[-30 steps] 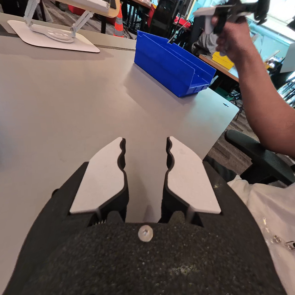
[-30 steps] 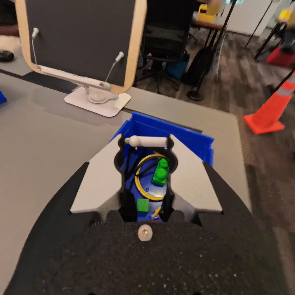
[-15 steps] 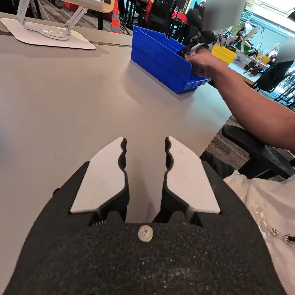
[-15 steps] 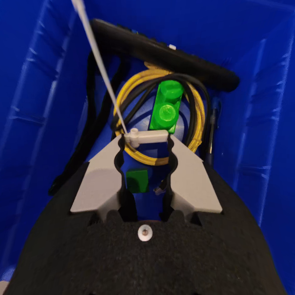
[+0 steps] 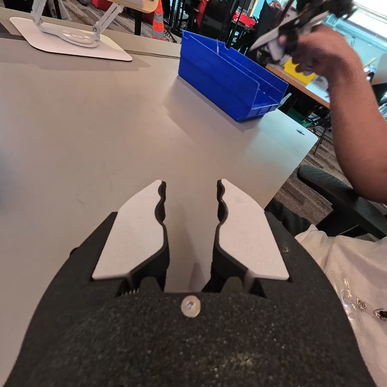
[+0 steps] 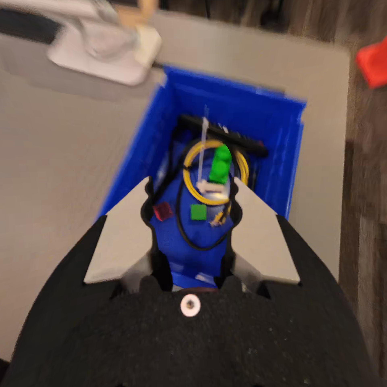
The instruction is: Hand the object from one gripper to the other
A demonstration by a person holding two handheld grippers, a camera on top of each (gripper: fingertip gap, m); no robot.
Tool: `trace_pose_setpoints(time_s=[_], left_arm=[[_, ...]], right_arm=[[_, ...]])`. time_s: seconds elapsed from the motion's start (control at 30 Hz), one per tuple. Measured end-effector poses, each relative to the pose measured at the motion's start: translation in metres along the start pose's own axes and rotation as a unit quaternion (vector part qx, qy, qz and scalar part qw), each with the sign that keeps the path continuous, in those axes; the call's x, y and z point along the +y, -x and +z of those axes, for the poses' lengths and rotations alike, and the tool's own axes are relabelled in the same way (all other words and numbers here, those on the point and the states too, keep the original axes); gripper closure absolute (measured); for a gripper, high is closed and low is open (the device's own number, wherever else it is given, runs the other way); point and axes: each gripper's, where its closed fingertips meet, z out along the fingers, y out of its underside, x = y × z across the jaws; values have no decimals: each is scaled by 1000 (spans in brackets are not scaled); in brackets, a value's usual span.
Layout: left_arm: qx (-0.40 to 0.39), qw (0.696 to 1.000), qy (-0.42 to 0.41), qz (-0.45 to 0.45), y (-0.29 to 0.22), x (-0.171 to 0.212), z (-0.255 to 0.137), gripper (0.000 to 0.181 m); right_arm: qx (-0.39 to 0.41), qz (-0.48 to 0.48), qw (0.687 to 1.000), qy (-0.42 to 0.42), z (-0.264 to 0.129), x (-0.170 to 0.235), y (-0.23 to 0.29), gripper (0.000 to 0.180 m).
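My right gripper (image 6: 192, 182) is open and empty, held above the blue bin (image 6: 134, 159). A white plastic piece with a long thin tail (image 6: 209, 187) lies in the bin on a yellow cable coil (image 6: 188, 167), free of my fingers. The tail tip sticks up over the bin rim in the left wrist view (image 5: 217, 45). My left gripper (image 5: 191, 183) is open and empty over the grey table (image 5: 94, 125), well short of the bin (image 5: 226, 83). The right gripper also shows there, blurred, in a hand at the top right (image 5: 278, 31).
The bin also holds a green brick (image 6: 219, 165), a green square (image 6: 198, 212), a red square (image 6: 162, 210), black cables and a black bar (image 6: 222, 134). A white stand base (image 5: 69, 39) sits at the table's far left. An office chair (image 5: 339, 199) stands past the right edge. Some 50 cm of space lies between my two pairs of fingers.
My right gripper went down into the bin holding the white piece, let go of it and opened wider, then rose back above the bin. The left gripper stayed open and shifted only slightly.
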Motion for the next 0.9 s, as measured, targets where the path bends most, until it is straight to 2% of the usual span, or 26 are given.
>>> trace_pose_setpoints(time_s=[0.07, 0.13, 0.23, 0.3, 0.37, 0.4, 0.5, 0.67, 0.77, 0.83, 0.9], left_arm=[[-1, 1000, 0, -8, 2, 0, -1, 134], [-7, 1000, 4, -18, 7, 1, -2, 134], [-12, 999, 4, -38, 13, 0, -4, 135], [-27, 999, 5, -43, 20, 1, -7, 135], [-46, 998, 6, -40, 27, 0, -11, 136], [-55, 998, 3, -37, 30, -1, -14, 137], [-89, 996, 9, -22, 45, -1, -20, 138], [-106, 993, 12, 56, 72, -19, -38, 135], [-96, 988, 26, 120, 100, -45, -62, 131], [-59, 981, 64, 171, 118, -64, -76, 126], [-69, 963, 129, 228, 156, -80, -87, 135]], right_arm=[[-51, -35, 994, -89, -28, -27, 48, 106], [-141, -57, 974, -169, -43, -27, 120, 107], [-318, -33, 923, -215, -46, 24, 238, 107], [-387, 16, 897, -212, -37, 65, 285, 108], [-402, 53, 895, -183, -21, 91, 305, 108], [-421, 28, 893, -153, -22, 96, 314, 108], [-407, -17, 897, -174, -11, 90, 310, 112], [-477, 56, 863, -155, -13, 83, 320, 112], [-474, 30, 868, -143, -10, 90, 325, 113], [-471, 11, 871, -137, -8, 94, 327, 112], [-477, 12, 868, -135, -8, 95, 329, 112]])
